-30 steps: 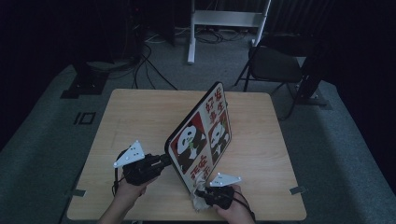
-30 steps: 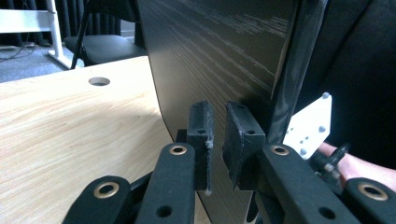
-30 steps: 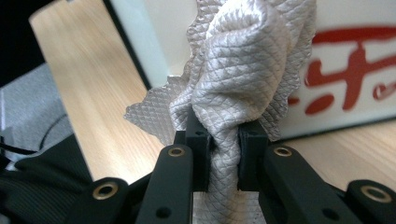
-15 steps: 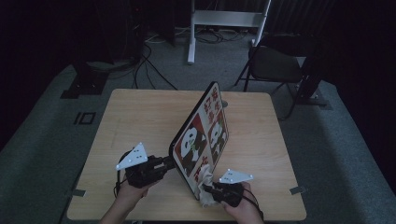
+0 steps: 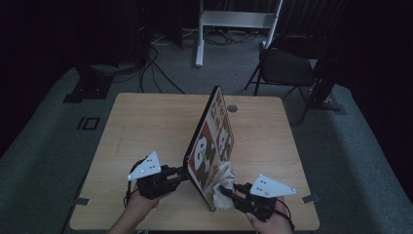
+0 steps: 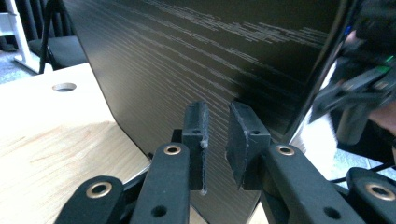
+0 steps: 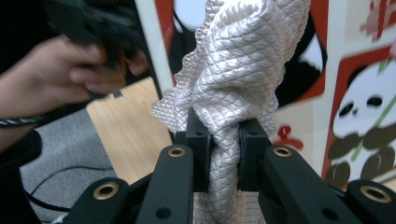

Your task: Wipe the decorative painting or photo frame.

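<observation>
A flat board (image 5: 214,141) with panda pictures stands tilted on its edge on the wooden table (image 5: 146,126). A white quilted cloth (image 5: 221,183) rests against its picture side. My right gripper (image 5: 229,187) is shut on that cloth (image 7: 238,60), with the jaws pinching it in the right gripper view (image 7: 223,135) in front of the panda board (image 7: 359,93). My left gripper (image 5: 184,171) sits at the board's dark back (image 6: 210,56), low near its front corner. Its jaws (image 6: 217,121) stand a narrow gap apart with nothing between them. Whether they touch the board I cannot tell.
The table has a small round hole (image 5: 232,108) near its far edge. A dark chair (image 5: 287,68) and a white stand (image 5: 234,19) are on the floor beyond the table. Bare tabletop lies to the left of the board.
The board has tipped more upright. My right gripper has risen with the cloth along the picture side. The left gripper has stayed about where it was.
</observation>
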The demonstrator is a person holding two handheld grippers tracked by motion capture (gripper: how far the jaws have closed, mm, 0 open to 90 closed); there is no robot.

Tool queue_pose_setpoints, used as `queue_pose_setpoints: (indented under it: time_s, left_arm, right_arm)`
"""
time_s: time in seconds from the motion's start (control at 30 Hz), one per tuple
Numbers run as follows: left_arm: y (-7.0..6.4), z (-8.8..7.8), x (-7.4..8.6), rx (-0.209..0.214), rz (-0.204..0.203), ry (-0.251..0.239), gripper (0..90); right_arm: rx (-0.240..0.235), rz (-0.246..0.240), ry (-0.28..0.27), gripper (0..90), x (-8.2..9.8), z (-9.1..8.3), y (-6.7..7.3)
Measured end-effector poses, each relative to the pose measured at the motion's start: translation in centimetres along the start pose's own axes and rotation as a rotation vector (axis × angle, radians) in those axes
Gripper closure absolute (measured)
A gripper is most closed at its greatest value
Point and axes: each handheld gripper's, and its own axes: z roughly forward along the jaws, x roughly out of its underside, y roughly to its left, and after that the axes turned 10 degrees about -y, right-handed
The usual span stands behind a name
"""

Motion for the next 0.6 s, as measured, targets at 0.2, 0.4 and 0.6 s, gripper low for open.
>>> queue_pose_setpoints:
  time_s: [0.2,0.4,0.6]
  left_arm:
    - [-0.5,0.5,-0.2,0.019,0.015,0.002,76.2]
    - [-0.9,0.9,-0.5,0.024,0.039,-0.028,77.0]
    - [-1.3,1.3,-0.7,0.047,0.034,-0.020,76.9]
  right_arm:
    - [-0.035,-0.018,-0.080,79.0,-2.1,-0.9,1.0]
    - [-0.075,-0.055,-0.166,78.9,-4.2,-1.7,2.4]
    - [-0.138,-0.085,-0.190,78.5,-5.4,-0.7,3.7]
